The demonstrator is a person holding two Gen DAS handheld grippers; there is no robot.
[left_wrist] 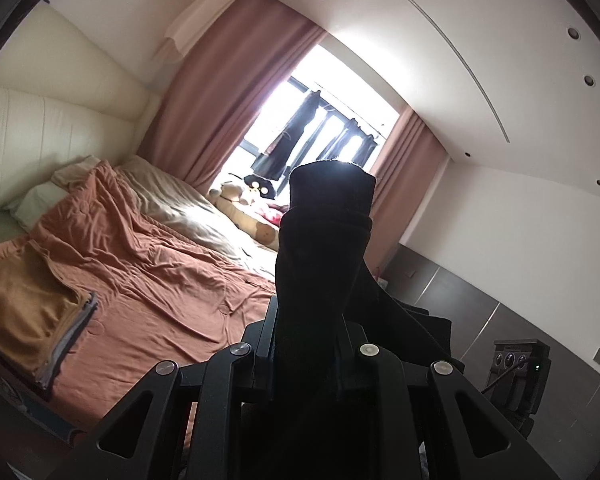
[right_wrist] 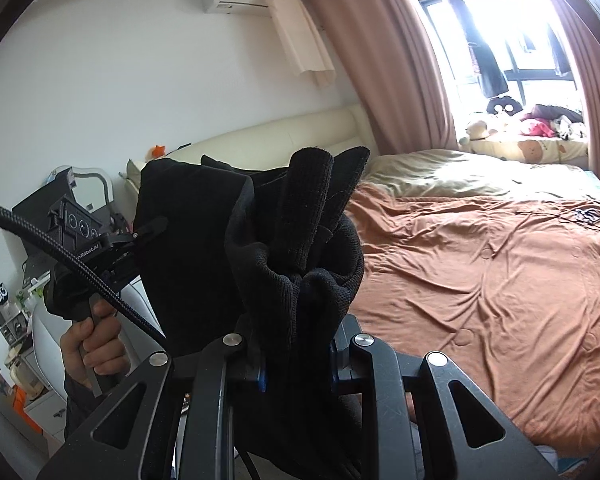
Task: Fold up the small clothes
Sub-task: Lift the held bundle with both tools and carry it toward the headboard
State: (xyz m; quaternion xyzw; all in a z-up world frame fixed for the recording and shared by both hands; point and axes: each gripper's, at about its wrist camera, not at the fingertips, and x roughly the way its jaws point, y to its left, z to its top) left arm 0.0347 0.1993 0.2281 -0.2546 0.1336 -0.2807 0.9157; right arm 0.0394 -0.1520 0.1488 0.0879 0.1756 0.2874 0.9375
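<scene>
We see the black garment bunched at frame centre, pinched by the right tool and the left tool. Behind it, an unmade bed with orange cover fills the right; pink curtains flank a bright window at upper right.

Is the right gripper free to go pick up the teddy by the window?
Probably not yet. The right gripper is shut on the black garment, and the teddy sits across the whole bed.

We see a bed under a rumpled orange quilt, a beige blanket and a folded tan cloth on top.
</scene>
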